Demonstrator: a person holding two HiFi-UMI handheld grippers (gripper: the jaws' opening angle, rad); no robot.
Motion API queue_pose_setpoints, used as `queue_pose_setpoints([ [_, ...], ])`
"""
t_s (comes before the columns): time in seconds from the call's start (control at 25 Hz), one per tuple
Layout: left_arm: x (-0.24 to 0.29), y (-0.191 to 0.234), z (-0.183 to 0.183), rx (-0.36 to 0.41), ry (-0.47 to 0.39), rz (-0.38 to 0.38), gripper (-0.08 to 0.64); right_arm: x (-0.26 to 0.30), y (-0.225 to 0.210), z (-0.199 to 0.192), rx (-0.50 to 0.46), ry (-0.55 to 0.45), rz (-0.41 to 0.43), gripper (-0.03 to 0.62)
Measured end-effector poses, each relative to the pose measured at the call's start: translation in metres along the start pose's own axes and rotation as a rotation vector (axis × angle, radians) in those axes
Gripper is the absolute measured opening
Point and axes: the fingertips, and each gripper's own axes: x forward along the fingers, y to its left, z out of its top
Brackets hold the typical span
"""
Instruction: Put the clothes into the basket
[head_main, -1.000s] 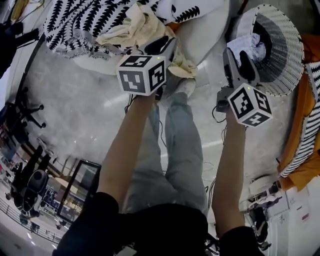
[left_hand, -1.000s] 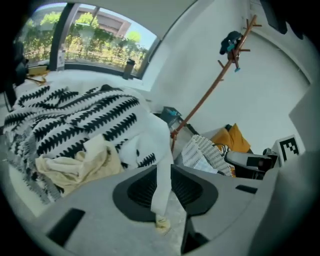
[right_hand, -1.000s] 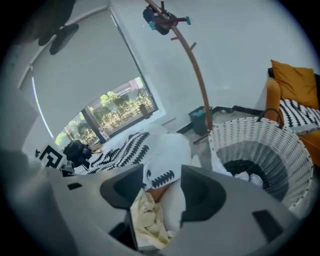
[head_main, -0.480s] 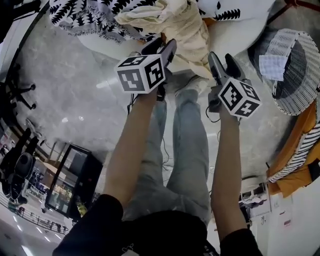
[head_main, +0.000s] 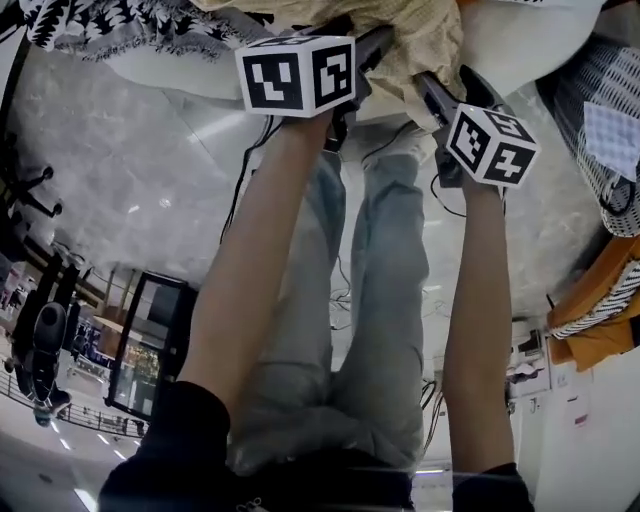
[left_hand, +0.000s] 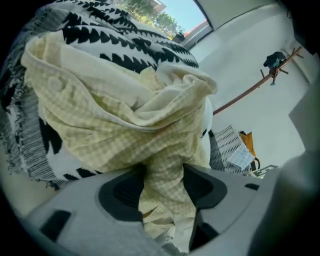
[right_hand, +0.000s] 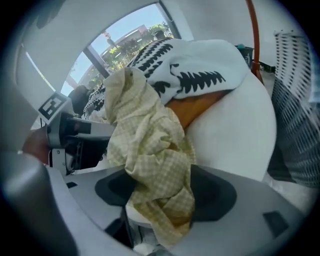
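Two open claws straddle a yellow checked shirt (left_hand: 125, 125) draped on a white cushion (right_hand: 235, 130)
The left gripper (left_hand: 165, 182) and right gripper (right_hand: 160, 192) jaws have just been opening, with shirt folds between them; best to close on thick bunches, then carry it to the basket (head_main: 585, 85). The head view crops off most of the shirt

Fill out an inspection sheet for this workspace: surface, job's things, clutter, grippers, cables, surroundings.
Surface: white rounded cushion, standing on a grey marble floor.
Job's things: pale yellow checked shirt heaped on the cushion; white woven basket to the right, with a light checked cloth inside.
Clutter: black-and-white patterned throw behind the shirt.
Grippers: left gripper and right gripper open, jaws just opened, shirt fabric between each pair.
Cables: black cables on the floor between the person's legs.
Surroundings: window behind the cushion; orange fabric at the right edge.
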Motion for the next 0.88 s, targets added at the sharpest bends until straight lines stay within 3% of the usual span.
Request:
queue_pose_setpoints([
  [0.2,0.033,0.021,-0.009,-0.003,0.031,-0.013,0.19,0.045,-0.009,-0.022,0.136,0.016,0.028,0.29],
  [0.24,0.033,0.022,-0.01,-0.007,0.045,-0.025,0.154,0.047,-0.006,-0.023,0.161,0.02,0.041,0.265],
  [0.28,0.032,0.02,-0.01,-0.005,0.06,-0.04,0.11,0.045,-0.004,-0.022,0.175,0.028,0.049,0.2],
  [0.36,0.027,0.012,-0.008,0.006,0.082,-0.064,0.08,0.034,0.004,-0.017,0.175,0.044,0.056,0.12],
  [0.44,0.019,0.005,-0.003,0.019,0.088,-0.079,0.071,0.025,0.014,-0.009,0.167,0.046,0.078,0.093],
  [0.68,-0.022,-0.032,0.011,0.061,0.054,-0.129,0.069,-0.027,0.04,0.007,0.186,-0.041,0.135,0.081],
  [0.88,-0.064,-0.098,0.033,0.128,-0.006,-0.155,0.069,-0.102,0.052,0.036,0.166,-0.147,0.135,0.081],
])
